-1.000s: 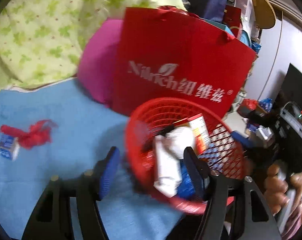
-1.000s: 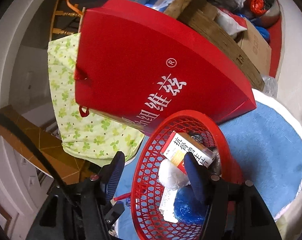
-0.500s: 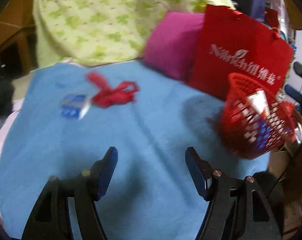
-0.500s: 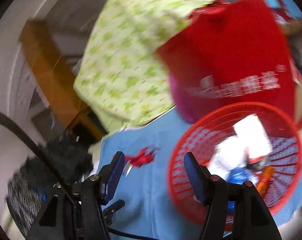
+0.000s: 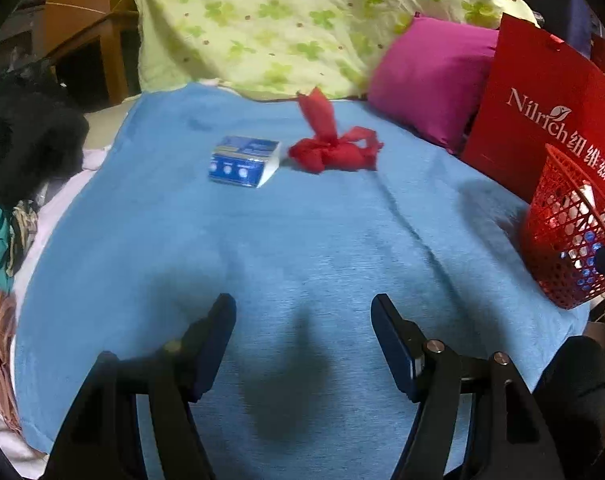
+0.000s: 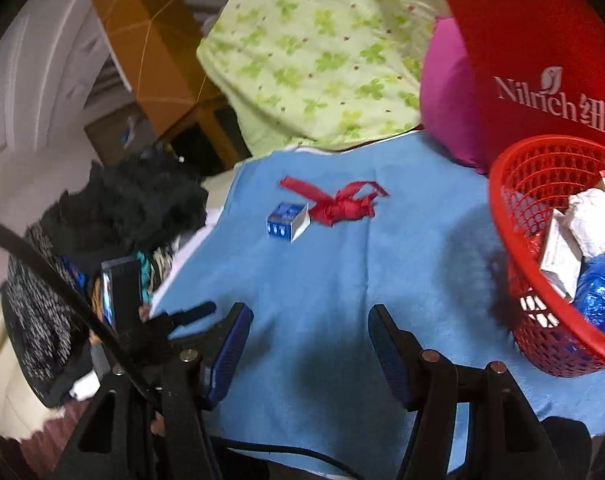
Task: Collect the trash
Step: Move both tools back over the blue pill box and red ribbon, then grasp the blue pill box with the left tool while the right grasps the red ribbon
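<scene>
Trash left on the blue blanket (image 5: 302, 248): a small blue box (image 5: 244, 161) and a crumpled red bag (image 5: 332, 148), touching, well ahead of both grippers.

Both look light; the box seems stiff enough to pinch across its sides, the bag soft, best taken at its knotted middle. The left gripper (image 5: 303, 340) and right gripper (image 6: 309, 344) stand moderately wide, holding nothing. Only the right view looks down into the red basket (image 6: 518, 248), showing its paper and wrappers.

R gripper (image 6: 308, 332) open, empty, over blue cloth (image 6: 342, 280); blue box (image 6: 287, 222) touching red ribbon (image 6: 338, 204); red basket (image 6: 542, 168) at right w/ trash.
</scene>
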